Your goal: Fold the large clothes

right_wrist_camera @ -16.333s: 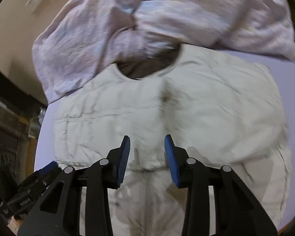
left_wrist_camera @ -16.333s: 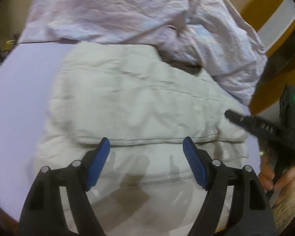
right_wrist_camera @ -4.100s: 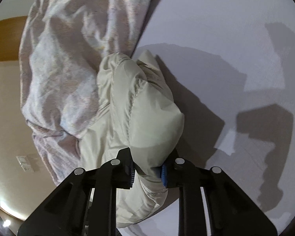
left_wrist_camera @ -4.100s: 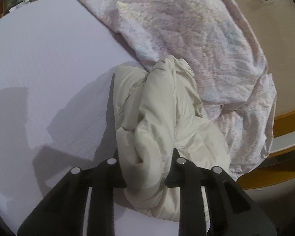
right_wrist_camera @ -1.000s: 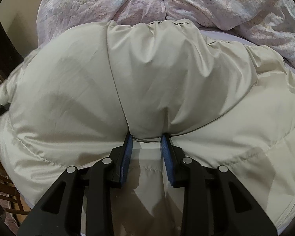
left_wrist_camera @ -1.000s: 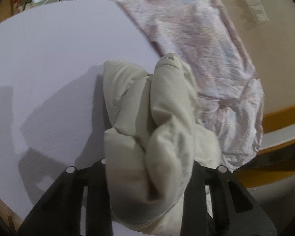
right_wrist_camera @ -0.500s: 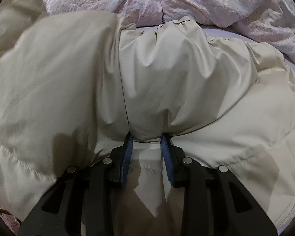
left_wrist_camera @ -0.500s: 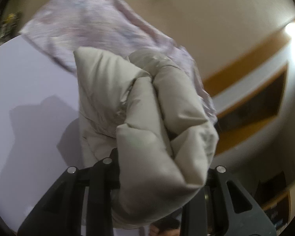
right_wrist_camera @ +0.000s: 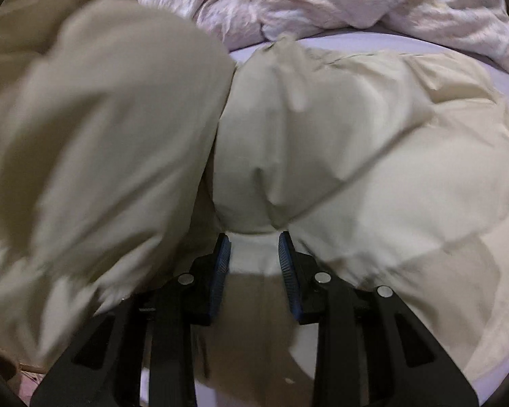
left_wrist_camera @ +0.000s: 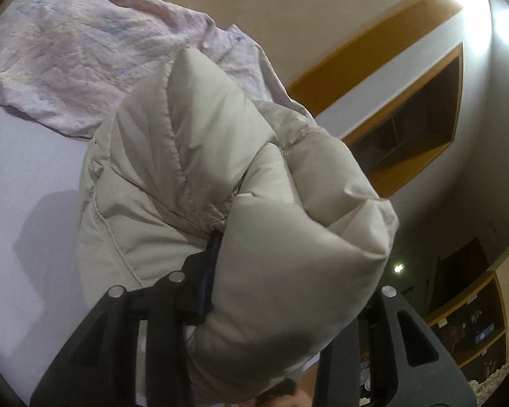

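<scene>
A cream puffer jacket (left_wrist_camera: 241,183) fills both views. In the left wrist view my left gripper (left_wrist_camera: 271,271) is shut on a thick bunched fold of it and holds it lifted above the lilac bed sheet (left_wrist_camera: 20,176); the right finger is hidden by the fabric. In the right wrist view the jacket (right_wrist_camera: 339,142) lies on the sheet, and my right gripper (right_wrist_camera: 253,247) is shut on a bulging fold of it. A lifted, blurred part of the jacket (right_wrist_camera: 101,142) hangs at the left.
A crumpled pale pink floral duvet (left_wrist_camera: 85,44) lies at the back of the bed and also shows in the right wrist view (right_wrist_camera: 339,3). A beige wall with orange trim (left_wrist_camera: 373,47) and shelves (left_wrist_camera: 471,325) stand beyond the bed's edge.
My left gripper has lifted its bunch of jacket higher and swung toward the wall. In the right wrist view the lifted part swept in from the left; the right gripper kept its hold.
</scene>
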A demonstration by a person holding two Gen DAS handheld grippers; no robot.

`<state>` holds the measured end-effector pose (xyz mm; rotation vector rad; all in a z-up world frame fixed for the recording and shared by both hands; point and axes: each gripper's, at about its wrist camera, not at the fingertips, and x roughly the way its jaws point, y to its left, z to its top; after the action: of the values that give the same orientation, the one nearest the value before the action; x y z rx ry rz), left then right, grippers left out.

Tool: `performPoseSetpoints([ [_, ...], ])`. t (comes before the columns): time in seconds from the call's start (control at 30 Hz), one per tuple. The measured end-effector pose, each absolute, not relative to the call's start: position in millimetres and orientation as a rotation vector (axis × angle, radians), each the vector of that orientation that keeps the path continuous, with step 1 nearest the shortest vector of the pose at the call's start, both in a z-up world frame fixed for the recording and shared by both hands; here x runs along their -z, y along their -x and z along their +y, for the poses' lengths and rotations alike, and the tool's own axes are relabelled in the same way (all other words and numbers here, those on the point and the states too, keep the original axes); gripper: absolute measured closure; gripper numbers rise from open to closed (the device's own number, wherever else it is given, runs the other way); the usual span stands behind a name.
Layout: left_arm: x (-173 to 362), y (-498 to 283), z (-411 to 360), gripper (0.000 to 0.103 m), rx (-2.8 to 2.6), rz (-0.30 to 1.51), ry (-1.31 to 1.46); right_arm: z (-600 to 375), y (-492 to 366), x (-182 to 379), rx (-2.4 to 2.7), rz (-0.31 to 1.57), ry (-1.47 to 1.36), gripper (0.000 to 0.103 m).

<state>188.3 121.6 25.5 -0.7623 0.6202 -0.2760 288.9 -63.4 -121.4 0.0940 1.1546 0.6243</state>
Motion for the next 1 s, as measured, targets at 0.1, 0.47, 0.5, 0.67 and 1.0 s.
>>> performPoseSetpoints([
  [0.1, -23, -197, 106, 0.066, 0.296, 0.636, 0.753, -96, -281, 109, -0.603, 1.118, -0.126, 0.07],
  [0.47, -10, -228, 25, 0.062, 0.384, 0.736, 0.659, -208, -267, 112, -0.411, 1.103, -0.257, 0.071],
  [0.5, -8, -233, 14, 0.062, 0.398, 0.756, 0.646, -211, -266, 113, -0.407, 1.104, -0.268, 0.071],
  [0.67, 8, -254, -36, 0.056, 0.445, 0.851, 0.56, -228, -262, 115, -0.381, 1.095, -0.289, 0.071],
  [1.0, 33, -273, -72, 0.018, 0.558, 0.986, 0.581, -245, -260, 117, -0.371, 1.099, -0.326, 0.071],
])
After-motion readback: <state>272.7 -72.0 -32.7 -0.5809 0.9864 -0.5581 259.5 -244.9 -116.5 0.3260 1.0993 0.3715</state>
